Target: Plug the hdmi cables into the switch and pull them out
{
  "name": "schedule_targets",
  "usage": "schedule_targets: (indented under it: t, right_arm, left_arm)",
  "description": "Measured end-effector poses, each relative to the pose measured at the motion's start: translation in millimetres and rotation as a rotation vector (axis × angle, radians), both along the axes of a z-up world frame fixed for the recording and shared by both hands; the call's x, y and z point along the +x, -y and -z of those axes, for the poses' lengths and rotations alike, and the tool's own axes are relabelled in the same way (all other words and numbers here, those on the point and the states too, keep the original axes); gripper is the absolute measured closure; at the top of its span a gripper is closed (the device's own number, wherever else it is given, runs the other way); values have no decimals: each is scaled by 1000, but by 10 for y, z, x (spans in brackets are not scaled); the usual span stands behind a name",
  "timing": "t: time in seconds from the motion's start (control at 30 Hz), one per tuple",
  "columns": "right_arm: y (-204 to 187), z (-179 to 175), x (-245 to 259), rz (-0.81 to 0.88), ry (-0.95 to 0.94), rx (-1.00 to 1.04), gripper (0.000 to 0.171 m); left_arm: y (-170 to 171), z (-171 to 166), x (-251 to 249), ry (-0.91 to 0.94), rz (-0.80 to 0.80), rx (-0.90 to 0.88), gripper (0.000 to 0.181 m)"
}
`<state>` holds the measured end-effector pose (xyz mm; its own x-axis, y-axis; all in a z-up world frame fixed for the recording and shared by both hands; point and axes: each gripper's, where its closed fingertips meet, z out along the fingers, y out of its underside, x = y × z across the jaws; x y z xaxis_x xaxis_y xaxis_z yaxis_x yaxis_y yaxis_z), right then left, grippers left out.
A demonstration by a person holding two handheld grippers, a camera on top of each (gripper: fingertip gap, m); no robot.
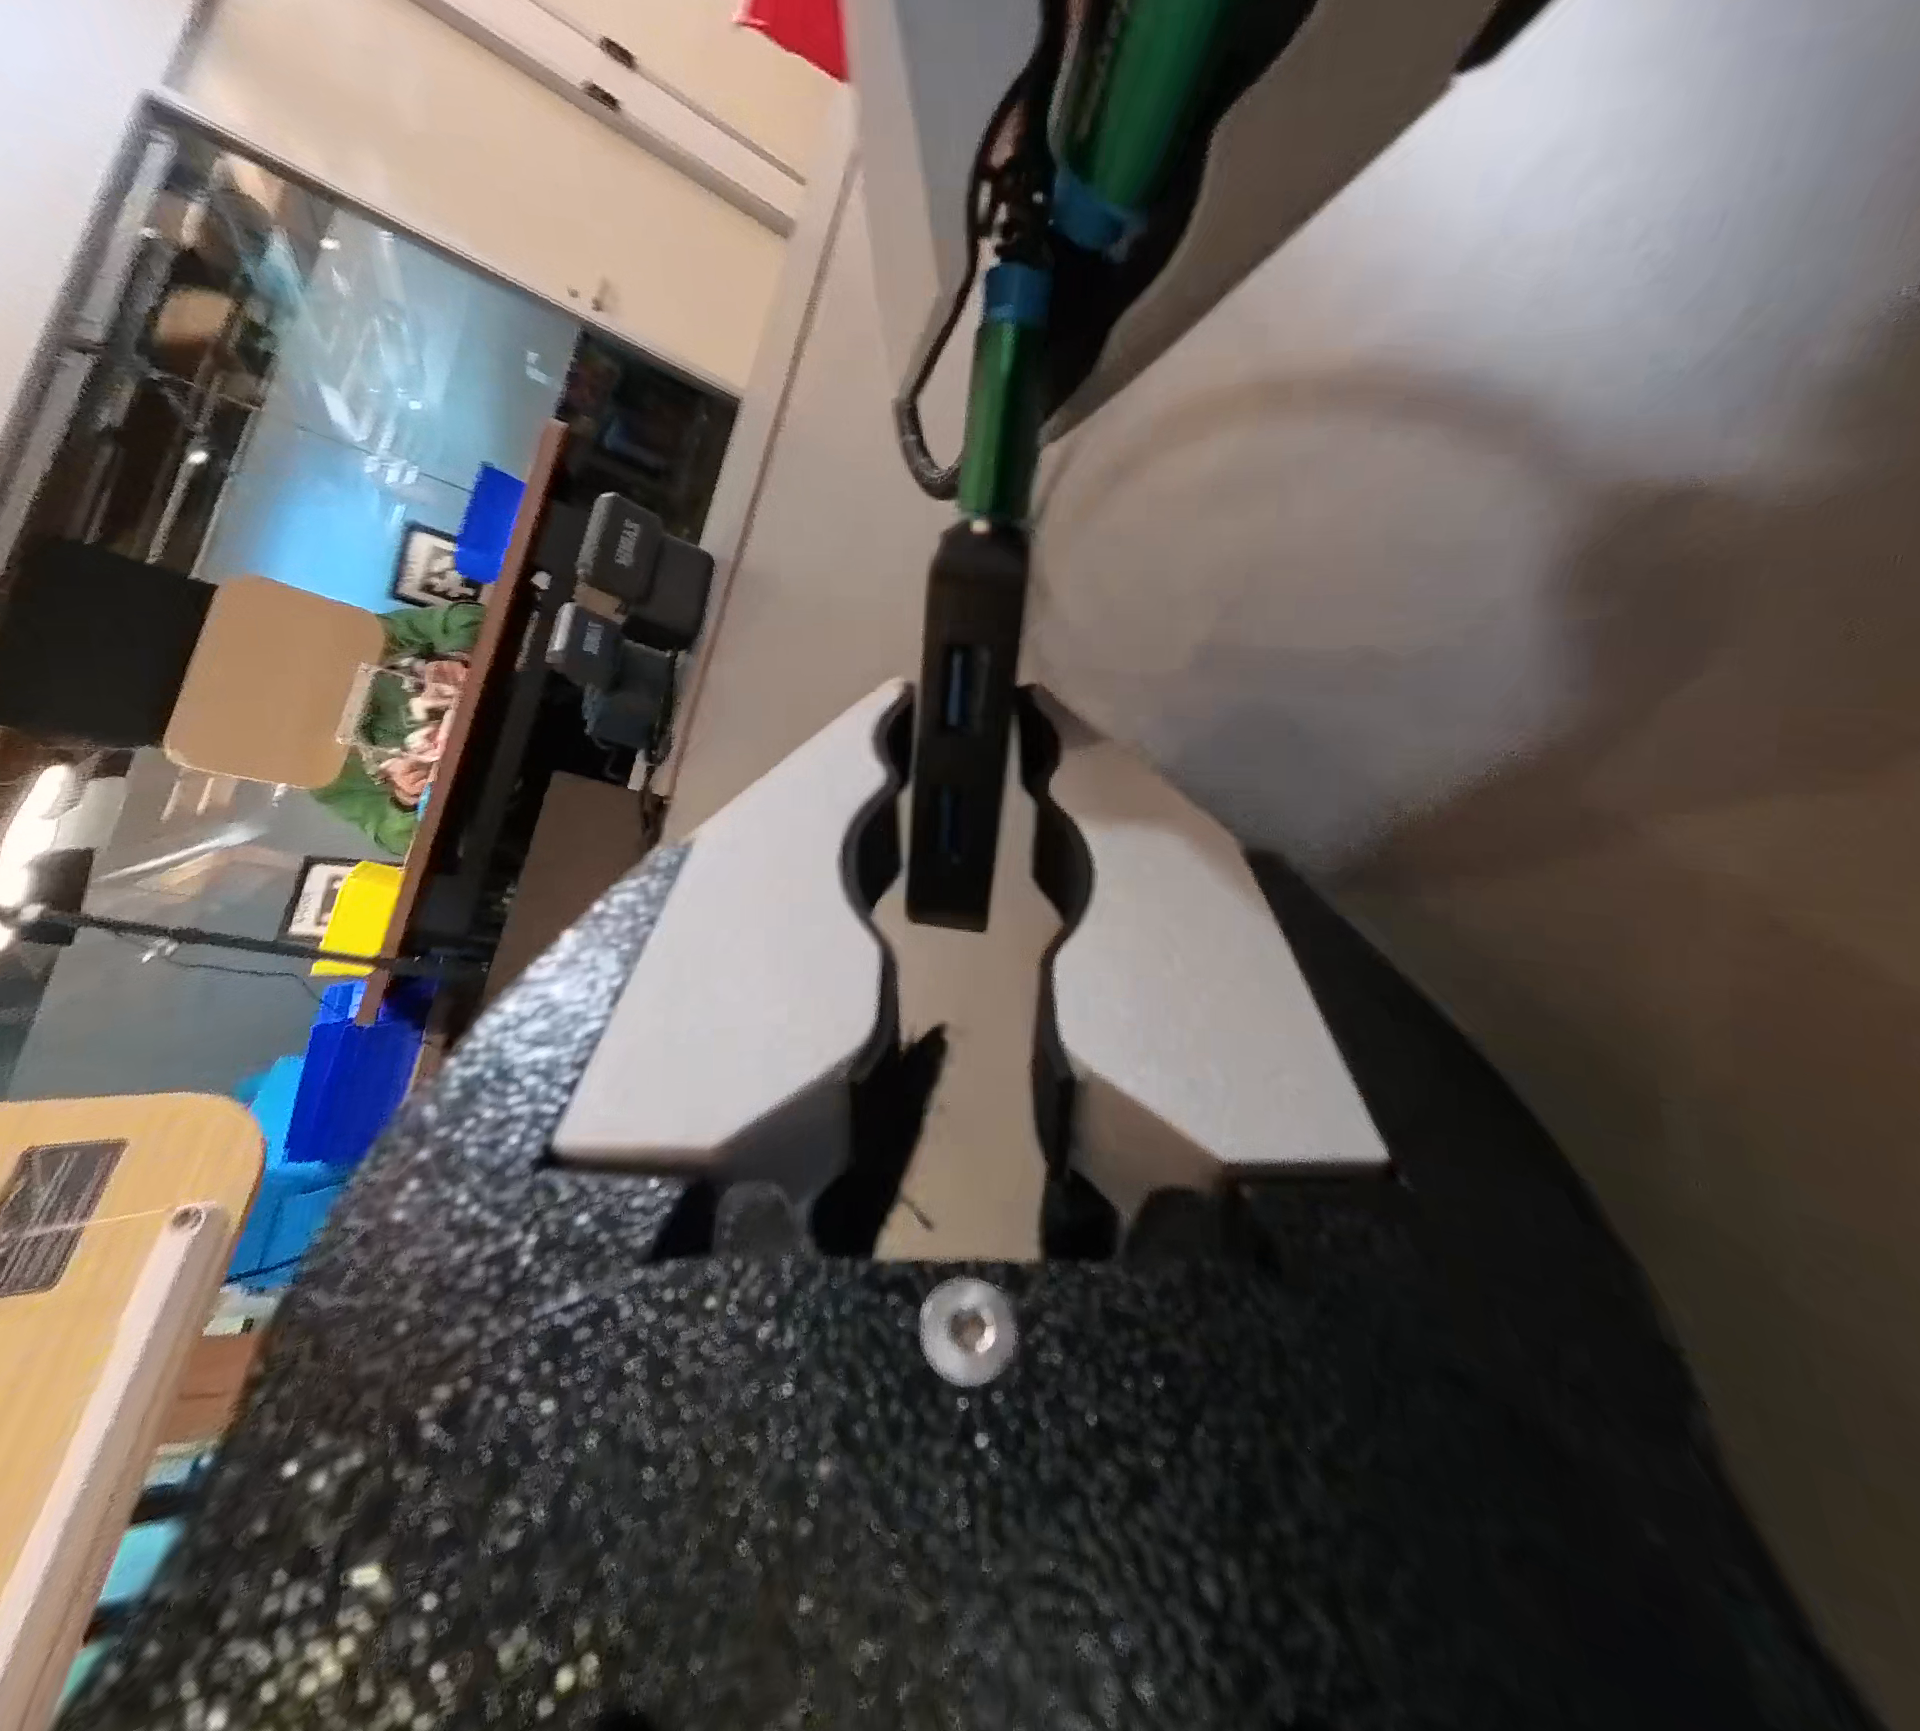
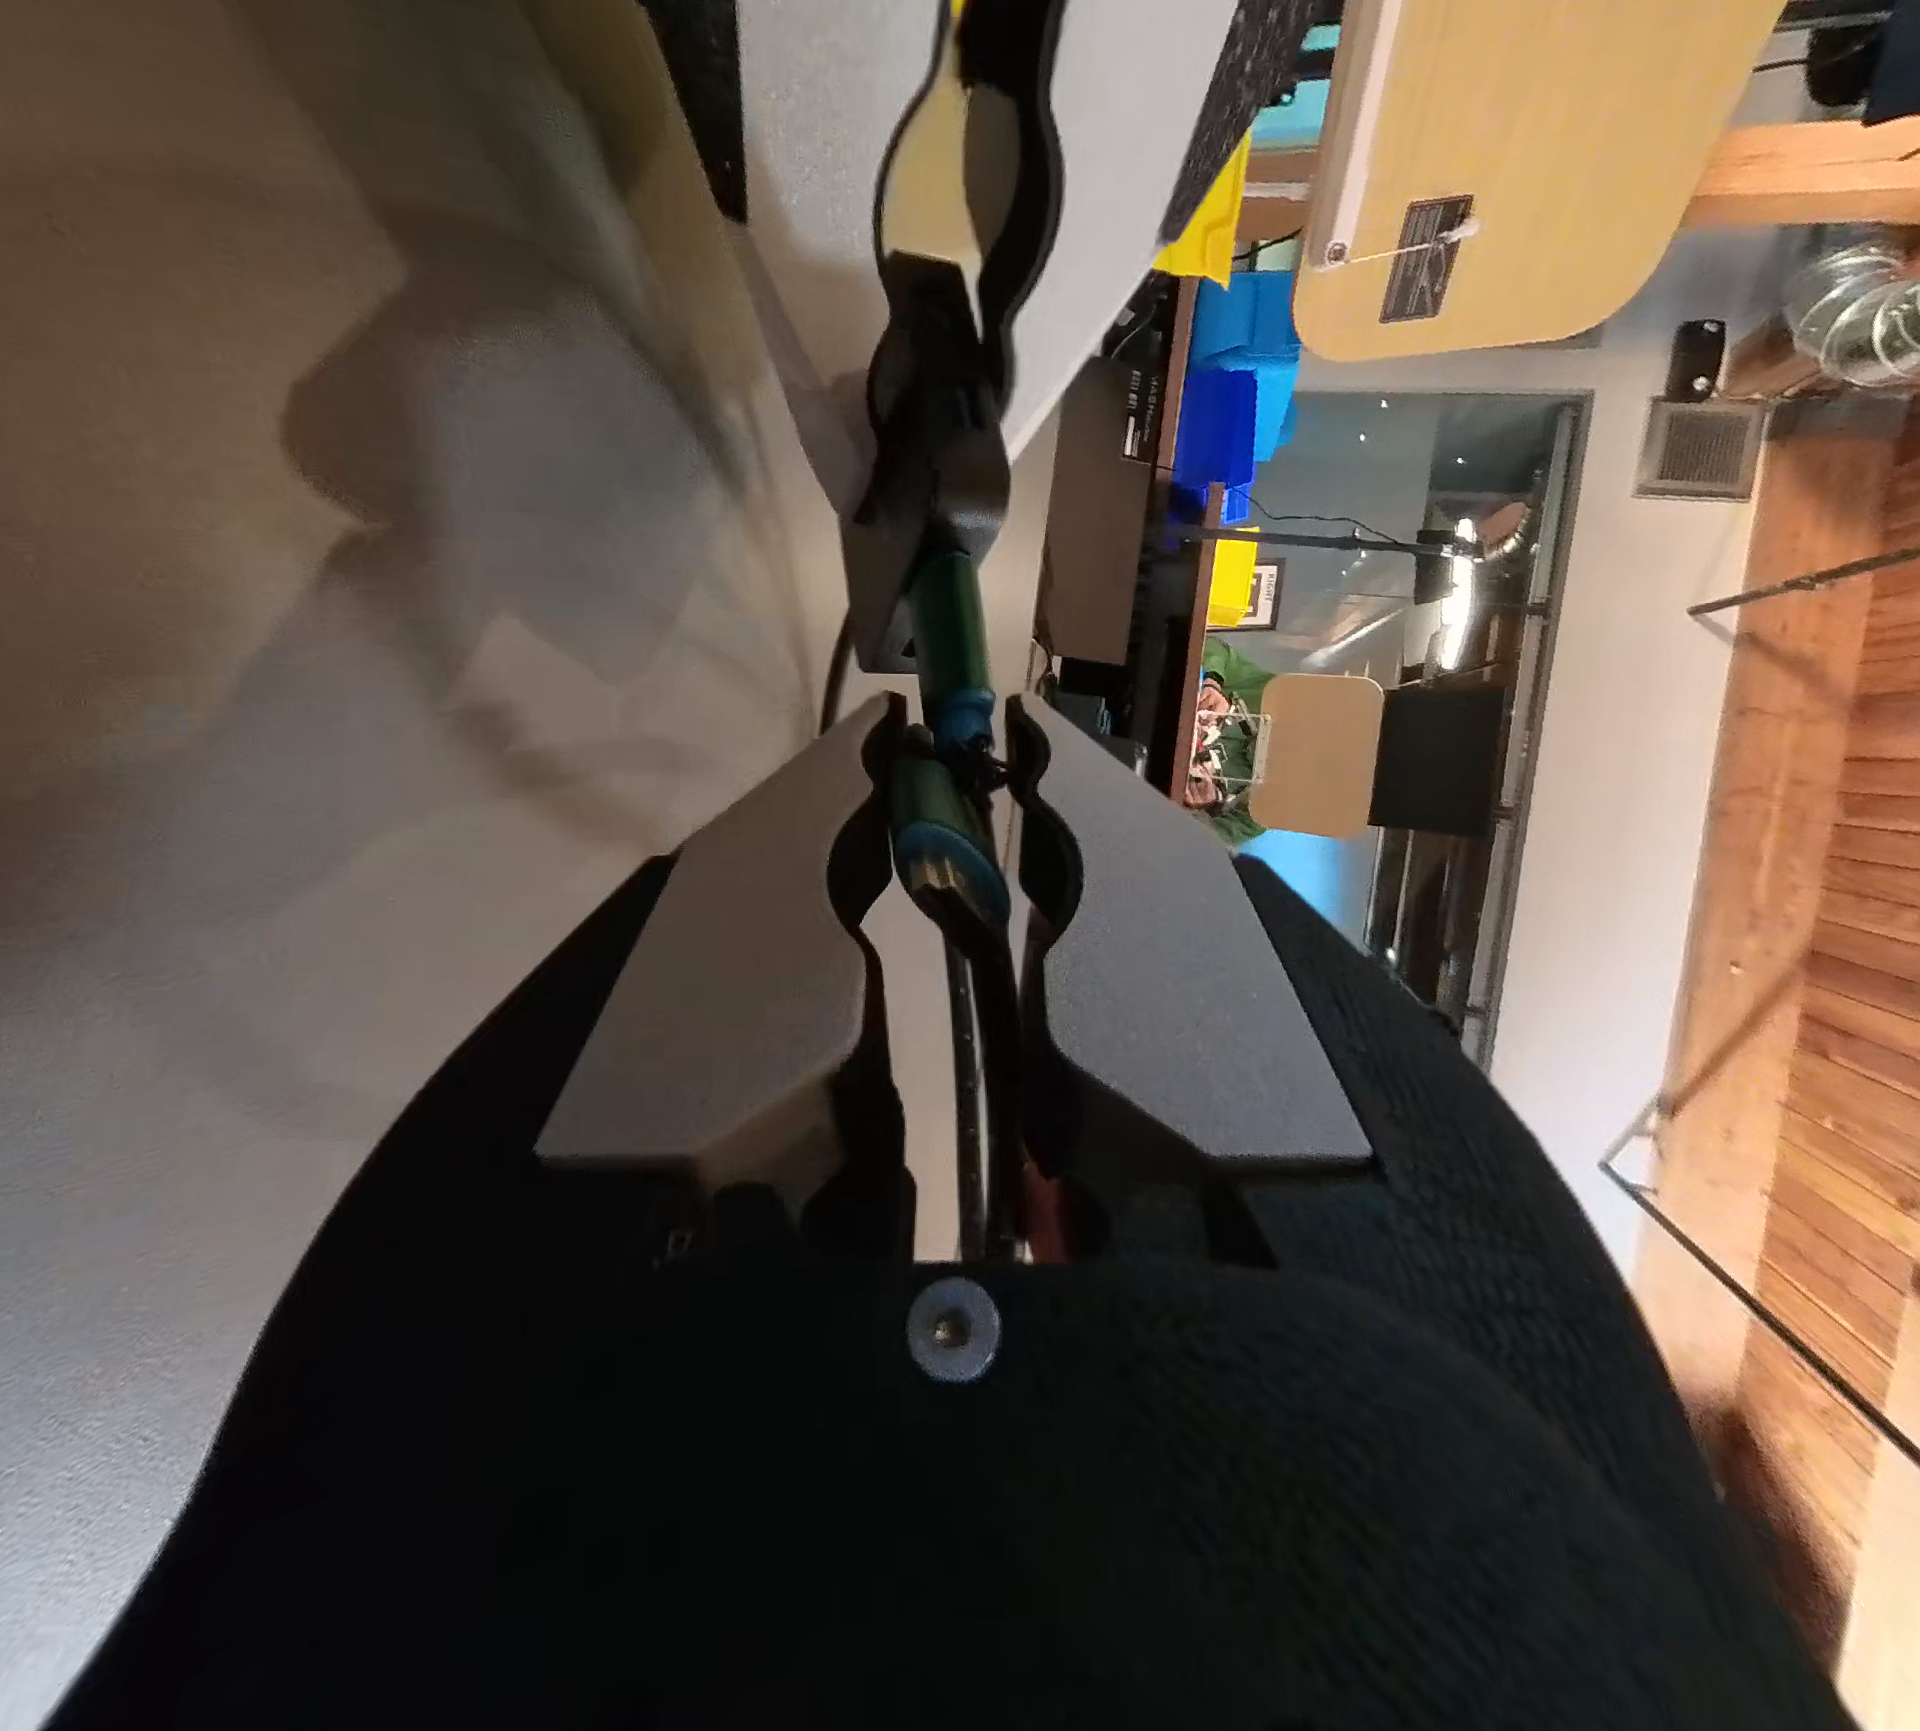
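My left gripper (image 1: 964, 694) is shut on a black switch (image 1: 961, 808) with blue ports, held edge-on to the white table (image 1: 1558, 642). A green HDMI plug (image 1: 997, 424) sits in the switch's far end. Beyond it, a second green plug (image 1: 1132, 50) with a gold tip lies between the right gripper's grey fingers (image 1: 1558, 175). In the right wrist view, my right gripper (image 2: 951, 707) is shut on that loose green plug (image 2: 940, 840), its gold tip facing the camera. The plugged-in plug (image 2: 951, 632) and the switch (image 2: 935, 455) lie just ahead, in the left gripper's fingers (image 2: 1122, 71).
A light wooden board (image 1: 104, 1266) with a dark label stands close on the left. Yellow (image 1: 358, 928) and blue bins (image 1: 353, 1089) and a brown desk edge (image 1: 468, 715) are farther off. A person in green (image 2: 1236, 673) sits in the background. Tip to tip, the grippers are about 5 cm apart.
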<state>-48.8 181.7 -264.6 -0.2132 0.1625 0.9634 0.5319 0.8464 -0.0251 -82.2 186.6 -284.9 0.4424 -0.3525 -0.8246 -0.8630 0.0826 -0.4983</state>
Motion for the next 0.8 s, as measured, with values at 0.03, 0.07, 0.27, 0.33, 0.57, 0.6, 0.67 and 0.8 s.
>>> schedule_targets:
  t: [0.03,0.07,0.27,0.33,0.57,0.6,0.67,0.8]
  right_arm:
    - [-12,-24,8,5,-8,3,155]
    - [-32,-47,23,11,-15,5,156]
    - [-385,-381,302,133,-100,44,157]
    - [-526,-573,462,184,-148,66,157]
    - [-1201,-1252,1379,413,-243,92,157]
    - [-1317,-1312,1513,438,-238,58,157]
    - [-1568,-1395,1752,479,-211,-29,157]
    - [-2082,-1429,2140,576,-85,-245,158]
  left_arm:
    - [-19,-73,-18,23,-20,40,148]
    - [-30,-139,-34,52,-39,68,130]
    - [-136,-227,-256,186,-190,64,63]
    - [-131,-229,-272,216,-185,57,64]
    - [-170,-138,-319,184,-223,25,70]
    - [-171,-129,-308,179,-220,23,71]
    - [-173,-117,-290,169,-216,20,73]
    - [-178,-105,-275,157,-214,18,75]
